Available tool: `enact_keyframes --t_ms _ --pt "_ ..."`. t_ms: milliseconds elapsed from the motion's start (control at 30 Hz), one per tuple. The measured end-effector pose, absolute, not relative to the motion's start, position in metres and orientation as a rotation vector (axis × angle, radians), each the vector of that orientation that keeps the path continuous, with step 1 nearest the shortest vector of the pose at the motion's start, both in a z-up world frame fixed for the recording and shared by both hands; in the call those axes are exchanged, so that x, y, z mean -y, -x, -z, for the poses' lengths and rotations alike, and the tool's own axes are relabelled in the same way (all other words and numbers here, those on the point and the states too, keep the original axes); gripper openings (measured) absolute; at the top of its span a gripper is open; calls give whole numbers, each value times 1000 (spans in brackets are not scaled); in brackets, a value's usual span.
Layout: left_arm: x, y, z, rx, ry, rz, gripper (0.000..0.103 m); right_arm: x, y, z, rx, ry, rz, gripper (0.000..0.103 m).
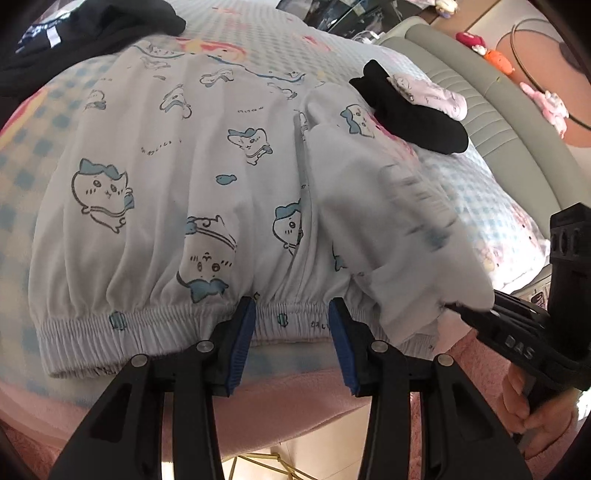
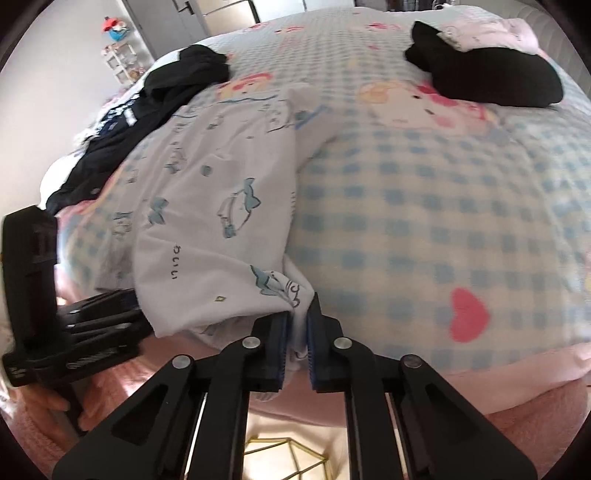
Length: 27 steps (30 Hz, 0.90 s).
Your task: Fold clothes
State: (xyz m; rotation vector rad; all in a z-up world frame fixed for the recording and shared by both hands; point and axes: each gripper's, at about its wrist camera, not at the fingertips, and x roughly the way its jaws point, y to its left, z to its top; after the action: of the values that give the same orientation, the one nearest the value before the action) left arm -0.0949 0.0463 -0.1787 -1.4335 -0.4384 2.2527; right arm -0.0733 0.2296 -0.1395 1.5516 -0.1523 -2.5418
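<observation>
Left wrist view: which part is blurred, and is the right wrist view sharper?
Left wrist view: the lifted fold of the white printed shorts is smeared by motion blur, while the waistband between the open left tongs is sharp. Right wrist view: the checked bedspread looks soft, but the right tongs, shut on fabric, are crisp.

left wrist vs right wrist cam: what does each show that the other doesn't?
Left wrist only: the pants' elastic waistband between the open left gripper, and plush toys past the bed edge. Right wrist only: the right gripper shut on a bunched fold of the printed pants, and a white shelf. Both: the checked bedsheet, the folded black garment and the black clothes pile.
</observation>
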Motion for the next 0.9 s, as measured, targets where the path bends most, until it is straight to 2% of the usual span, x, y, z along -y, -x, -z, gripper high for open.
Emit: enact_keyframes --t_ms 100,200,300,467,567,767,800,900 --pt "-44 95 180 453 1433 -2238 43 -240 76 131 82 -1522 2619 5" --pt "-43 95 180 442 1435 -2243 43 -258 86 109 111 -1454 2712 5" --pt "-46 94 180 419 1441 -2255 43 -277 92 78 65 -1308 2897 5" --pt "-47 96 179 410 1440 -2260 48 -314 112 74 69 -1347 3032 5" --pt "-47 97 178 395 1438 -2261 49 -330 109 89 176 -1444 2982 5" --pt "-31 90 154 482 1334 -2312 49 -321 68 112 537 -1489 2693 10" --pt "-28 88 149 468 1319 -2346 49 -309 63 116 527 -1496 2620 14" --pt "-17 82 141 394 1323 -2437 48 -266 51 124 404 -1496 2486 18"
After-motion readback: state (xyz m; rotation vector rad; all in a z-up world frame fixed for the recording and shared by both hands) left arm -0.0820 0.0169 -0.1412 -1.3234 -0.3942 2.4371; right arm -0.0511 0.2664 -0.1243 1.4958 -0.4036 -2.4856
